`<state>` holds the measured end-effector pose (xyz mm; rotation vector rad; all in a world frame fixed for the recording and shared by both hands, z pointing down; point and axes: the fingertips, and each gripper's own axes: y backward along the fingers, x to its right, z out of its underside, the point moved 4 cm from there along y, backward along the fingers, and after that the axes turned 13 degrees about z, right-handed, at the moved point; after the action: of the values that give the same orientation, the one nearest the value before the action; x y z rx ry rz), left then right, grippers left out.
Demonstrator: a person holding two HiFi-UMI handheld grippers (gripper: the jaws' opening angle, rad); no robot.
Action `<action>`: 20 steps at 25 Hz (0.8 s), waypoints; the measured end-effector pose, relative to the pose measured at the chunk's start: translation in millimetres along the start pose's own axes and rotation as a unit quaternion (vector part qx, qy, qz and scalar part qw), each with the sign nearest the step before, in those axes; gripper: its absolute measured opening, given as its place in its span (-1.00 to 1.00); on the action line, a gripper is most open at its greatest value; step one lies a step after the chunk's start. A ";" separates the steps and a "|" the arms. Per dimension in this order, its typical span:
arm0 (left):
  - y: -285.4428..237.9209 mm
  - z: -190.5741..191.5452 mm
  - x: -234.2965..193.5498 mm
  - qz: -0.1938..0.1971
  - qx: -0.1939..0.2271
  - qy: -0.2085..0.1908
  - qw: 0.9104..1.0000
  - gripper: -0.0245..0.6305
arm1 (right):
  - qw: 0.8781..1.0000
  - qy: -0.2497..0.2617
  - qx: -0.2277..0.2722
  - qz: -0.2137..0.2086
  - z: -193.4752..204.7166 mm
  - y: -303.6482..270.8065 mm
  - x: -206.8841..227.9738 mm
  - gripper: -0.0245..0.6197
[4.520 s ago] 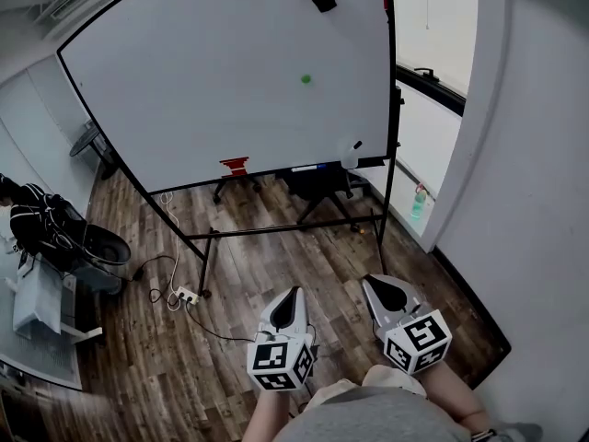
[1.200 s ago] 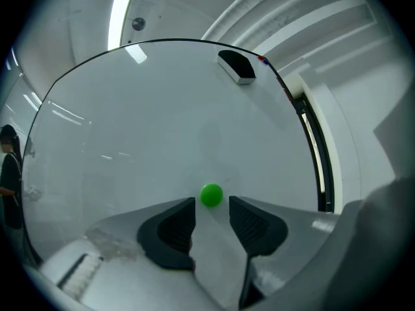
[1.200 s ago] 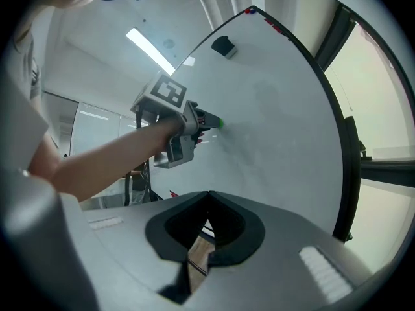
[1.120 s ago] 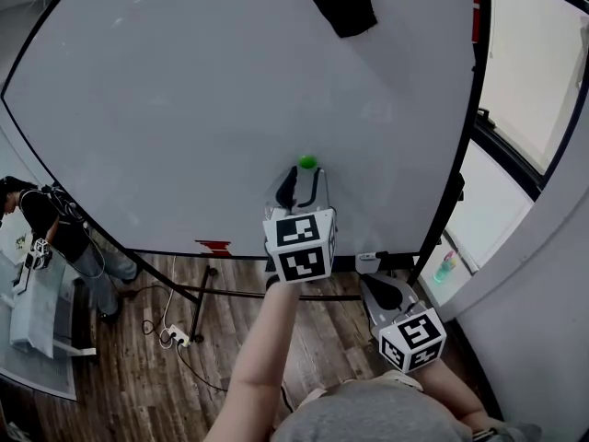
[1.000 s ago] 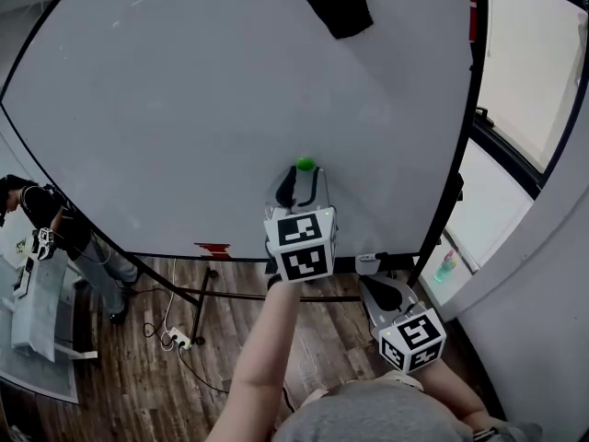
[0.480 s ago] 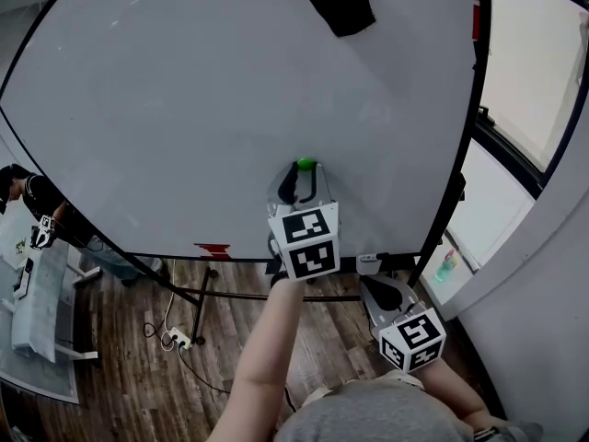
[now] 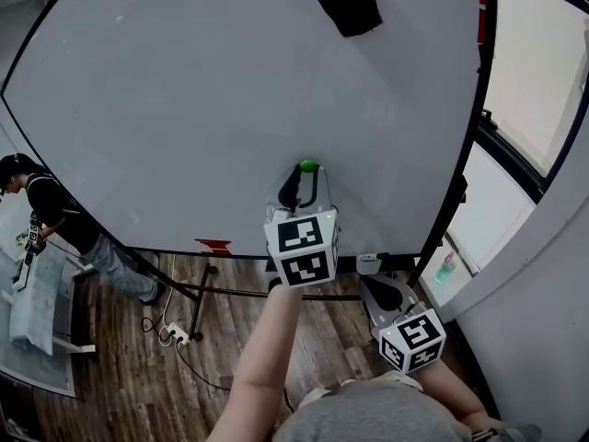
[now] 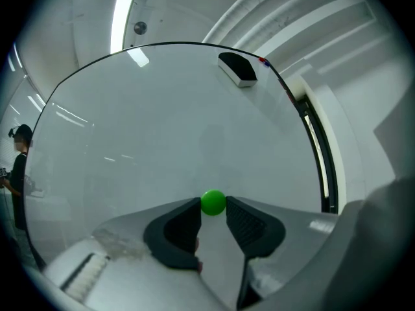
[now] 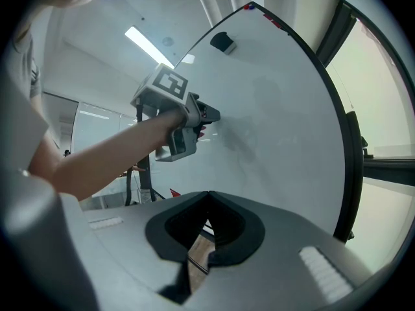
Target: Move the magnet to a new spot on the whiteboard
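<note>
- My left gripper (image 8: 213,206) has its fingers closing on the magnet (image 8: 213,201), low on the whiteboard (image 7: 184,109), nearer its right edge.
- Bare board left and above; eraser (image 7: 345,3) at the top edge.
- Right gripper (image 9: 207,198) fingers clenched.

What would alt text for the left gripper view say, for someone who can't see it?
Two dark jaws of the hand-held gripper are closing on a small green magnet stuck to a whiteboard, one tip touching each side. A black eraser sits near the board's top right edge.
</note>
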<state>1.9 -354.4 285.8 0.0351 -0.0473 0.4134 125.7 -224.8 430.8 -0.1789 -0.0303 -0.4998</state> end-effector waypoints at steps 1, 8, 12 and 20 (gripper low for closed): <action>3.6 -0.5 1.7 0.001 0.004 0.003 1.000 -0.52 | 1.000 -0.001 0.001 0.000 -0.3 0.6 0.5 -0.92; 32.6 12.5 4.2 -0.001 0.001 0.031 1.000 -0.52 | 1.000 -0.005 0.006 -0.006 -3.4 2.4 -3.2 -0.92; 54.2 23.6 1.8 -0.012 -0.002 0.044 0.999 -0.52 | 1.000 -0.006 0.007 -0.015 -3.4 4.0 -8.5 -0.92; 104.2 30.7 -7.3 -0.041 0.008 0.067 0.997 -0.52 | 0.999 -0.006 0.005 -0.046 -2.6 6.5 -26.0 -0.92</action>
<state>-47.9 -263.3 318.6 0.0247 0.0895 0.3342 106.0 -207.4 425.3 -0.1722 -0.0526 -0.5897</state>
